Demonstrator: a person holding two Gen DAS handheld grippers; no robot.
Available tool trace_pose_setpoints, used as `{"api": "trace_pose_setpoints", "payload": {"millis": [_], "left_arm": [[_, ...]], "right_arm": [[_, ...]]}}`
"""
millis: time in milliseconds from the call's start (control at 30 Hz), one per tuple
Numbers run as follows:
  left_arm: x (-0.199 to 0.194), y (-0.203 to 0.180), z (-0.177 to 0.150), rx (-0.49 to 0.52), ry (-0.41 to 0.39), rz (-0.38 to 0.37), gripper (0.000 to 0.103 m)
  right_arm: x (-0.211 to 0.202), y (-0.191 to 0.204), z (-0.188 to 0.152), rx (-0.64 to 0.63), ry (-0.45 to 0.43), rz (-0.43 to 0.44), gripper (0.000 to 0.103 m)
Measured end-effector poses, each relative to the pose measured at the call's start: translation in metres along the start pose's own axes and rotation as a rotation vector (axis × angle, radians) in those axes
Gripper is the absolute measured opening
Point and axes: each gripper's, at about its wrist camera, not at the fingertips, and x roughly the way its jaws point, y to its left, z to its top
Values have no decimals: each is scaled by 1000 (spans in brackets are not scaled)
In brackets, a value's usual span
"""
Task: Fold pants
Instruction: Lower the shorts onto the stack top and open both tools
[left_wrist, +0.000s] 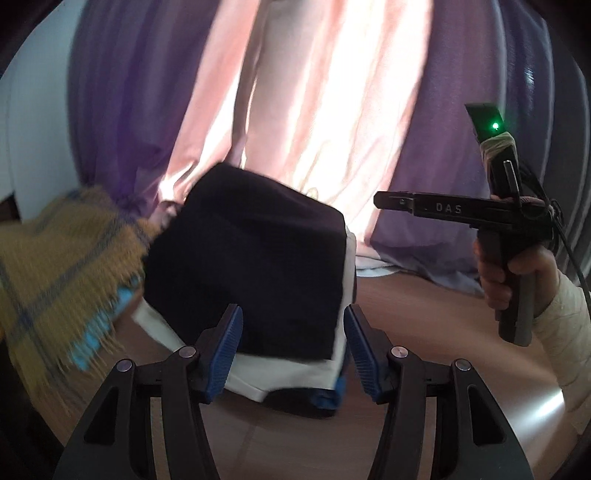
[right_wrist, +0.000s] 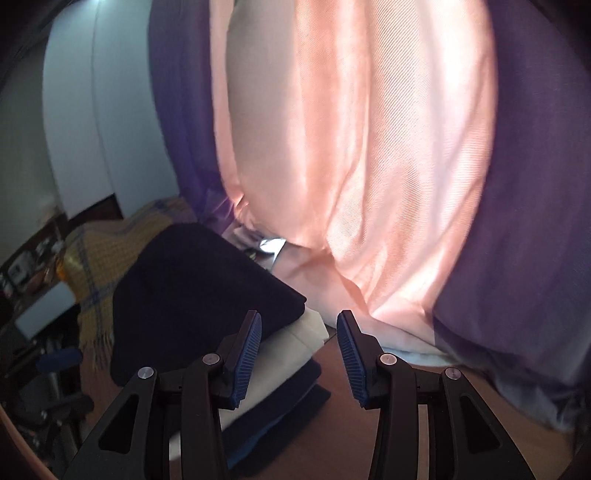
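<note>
Folded dark navy pants (left_wrist: 251, 258) lie on top of a stack of folded clothes, over a cream garment (left_wrist: 280, 376) and a blue one (left_wrist: 325, 400), on a brown wooden table (left_wrist: 424, 317). My left gripper (left_wrist: 293, 350) is open and empty, just in front of the stack. The right gripper is seen from the side in the left wrist view (left_wrist: 384, 201), held in a hand at the right, away from the stack. In the right wrist view the right gripper (right_wrist: 300, 354) is open and empty, to the right of the pants (right_wrist: 192, 295) and cream garment (right_wrist: 291, 347).
Pink (left_wrist: 325, 110) and purple curtains (left_wrist: 461, 184) hang close behind the table. A yellow plaid blanket (left_wrist: 55, 266) lies left of the stack, also in the right wrist view (right_wrist: 99, 266). Chairs and clutter sit far left (right_wrist: 37, 369).
</note>
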Motion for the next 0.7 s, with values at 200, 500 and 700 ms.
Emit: {"api": "trace_pose_setpoints", "payload": {"millis": [200,500,700], "left_arm": [[16,-22,-22,-108,-24,59,55],[47,-66,-48,-58,-78,329,55],[57,-76,-52,-37,-110,435,55]], "right_arm": [[20,-7,-2,-131,13,109,44],[48,-20,-10,-286,18,160,44],[56,-23,-10,-343,13,196,44]]}}
